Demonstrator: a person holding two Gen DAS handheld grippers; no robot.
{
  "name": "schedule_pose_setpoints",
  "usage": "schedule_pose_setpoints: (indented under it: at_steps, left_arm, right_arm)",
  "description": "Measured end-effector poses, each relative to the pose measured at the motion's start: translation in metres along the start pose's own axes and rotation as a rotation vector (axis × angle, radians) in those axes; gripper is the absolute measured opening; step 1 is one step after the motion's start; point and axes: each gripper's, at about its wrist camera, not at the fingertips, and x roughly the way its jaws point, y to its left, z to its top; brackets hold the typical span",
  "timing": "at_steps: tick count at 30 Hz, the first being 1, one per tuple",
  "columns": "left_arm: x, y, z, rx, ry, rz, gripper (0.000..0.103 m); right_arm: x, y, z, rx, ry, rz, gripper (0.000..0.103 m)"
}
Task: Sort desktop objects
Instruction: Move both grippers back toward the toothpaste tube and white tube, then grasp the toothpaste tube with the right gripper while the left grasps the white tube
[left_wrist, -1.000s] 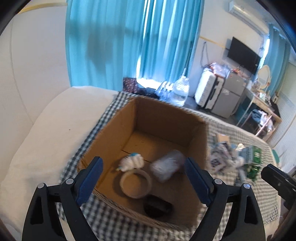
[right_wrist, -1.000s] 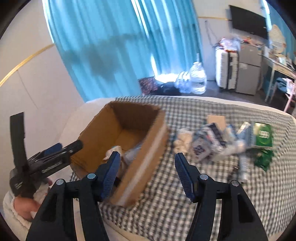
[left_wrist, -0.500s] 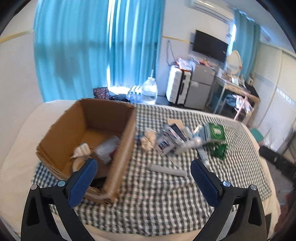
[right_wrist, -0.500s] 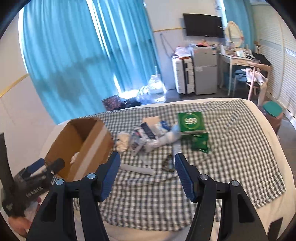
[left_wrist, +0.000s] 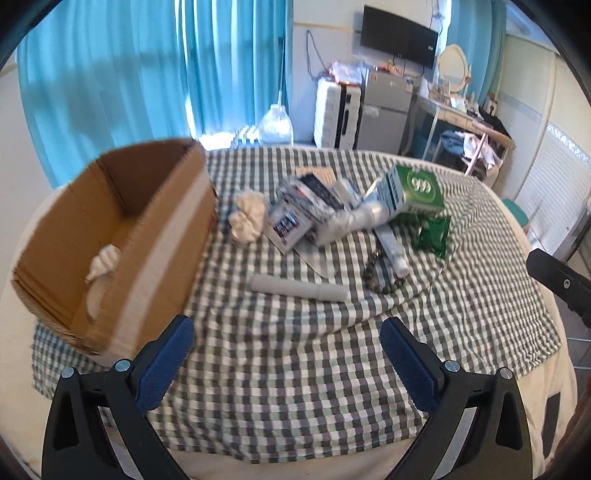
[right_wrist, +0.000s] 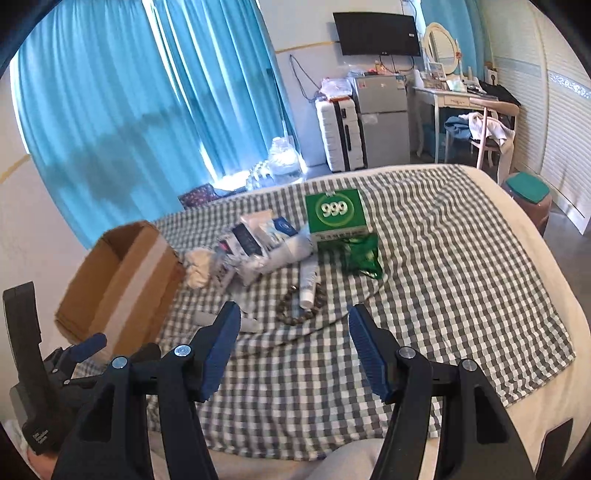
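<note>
The left tongs (left_wrist: 286, 350) stand wide apart with nothing between their blue pads, hovering over the near part of the green-and-white checked cloth (left_wrist: 295, 387). Just ahead of them, between the two pads as the left wrist view shows it, a pale grey cylindrical tube (left_wrist: 299, 287) lies flat on the cloth, apart from the tongs. To its left stands an open brown cardboard box (left_wrist: 122, 236) with a white crumpled item (left_wrist: 104, 261) inside, near the left pad but not touching it.

The right tongs (right_wrist: 293, 345) are likewise spread wide and hold nothing, above the same cloth. Just beyond their gap lies a string of brown wooden beads (right_wrist: 300, 308), touching a white squeeze tube (right_wrist: 308, 282).

Farther out sits the main heap: a crumpled white tissue wad (left_wrist: 246, 218), dark printed sachets (left_wrist: 291, 221), a silver-white plastic pack (left_wrist: 354, 218), a green box marked 999 (right_wrist: 336, 212) and a shiny green foil packet (right_wrist: 360, 254) just in front of it.

Beyond the bed hang turquoise curtains (right_wrist: 147, 92), with a white suitcase (right_wrist: 341, 134) and a grey mini fridge (right_wrist: 382, 118) beside them.
</note>
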Motion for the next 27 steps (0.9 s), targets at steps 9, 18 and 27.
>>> schedule_pose_setpoints:
  at_steps: [9, 18, 27]
  left_arm:
    - [0.07, 0.006, 0.004, -0.153, 0.104, 0.004, 0.103]
    - [0.141, 0.016, 0.016, -0.287, 0.167, -0.014, 0.1]
    - [0.179, 0.01, 0.025, -0.268, 0.194, -0.034, 0.083]
  right_arm:
    - [0.079, -0.014, -0.009, -0.018, 0.105, -0.017, 0.054]
    - [0.155, -0.017, 0.002, -0.07, 0.161, -0.038, 0.052]
    - [0.228, -0.004, 0.011, -0.111, 0.219, -0.02, 0.045]
